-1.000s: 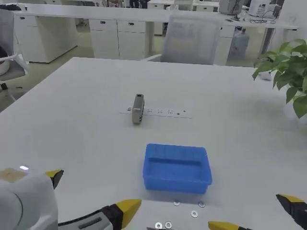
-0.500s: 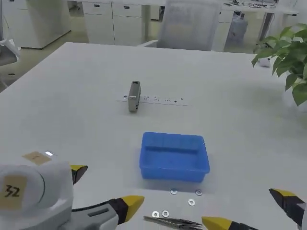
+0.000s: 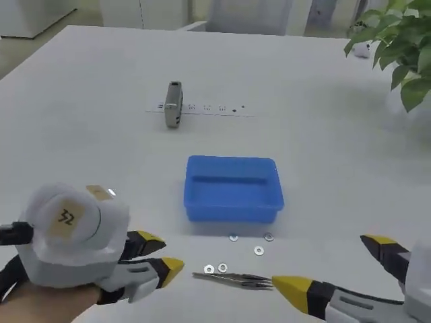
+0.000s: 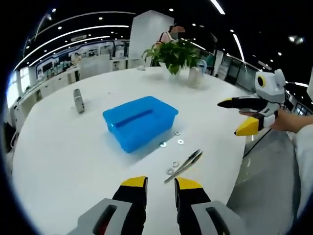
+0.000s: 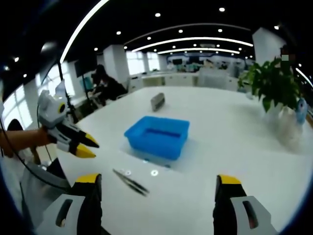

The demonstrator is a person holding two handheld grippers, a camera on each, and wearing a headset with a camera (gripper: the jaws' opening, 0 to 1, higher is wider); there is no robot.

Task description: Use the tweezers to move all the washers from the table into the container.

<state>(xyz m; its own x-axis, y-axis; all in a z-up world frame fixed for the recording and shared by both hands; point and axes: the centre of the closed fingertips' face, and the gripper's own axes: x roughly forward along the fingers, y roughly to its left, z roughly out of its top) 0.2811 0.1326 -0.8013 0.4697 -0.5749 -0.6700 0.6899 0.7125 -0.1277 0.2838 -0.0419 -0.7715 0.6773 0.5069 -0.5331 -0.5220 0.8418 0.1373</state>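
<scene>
White table (image 3: 101, 168) bears tweezers (image 3: 236, 277) beside washers (image 3: 258, 250) near blue container (image 3: 232, 188); left gripper (image 3: 161, 252) slightly parted, right gripper (image 3: 330, 262) spread wide, both empty.

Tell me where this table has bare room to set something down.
Free: the broad stretch left of the blue container, and the one right of it toward the plant. Crowded: the strip in front of the container, with washers and tweezers.

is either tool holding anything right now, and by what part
Nothing is held. The left tool and right tool are open and empty; the tweezers lie on the table.
</scene>
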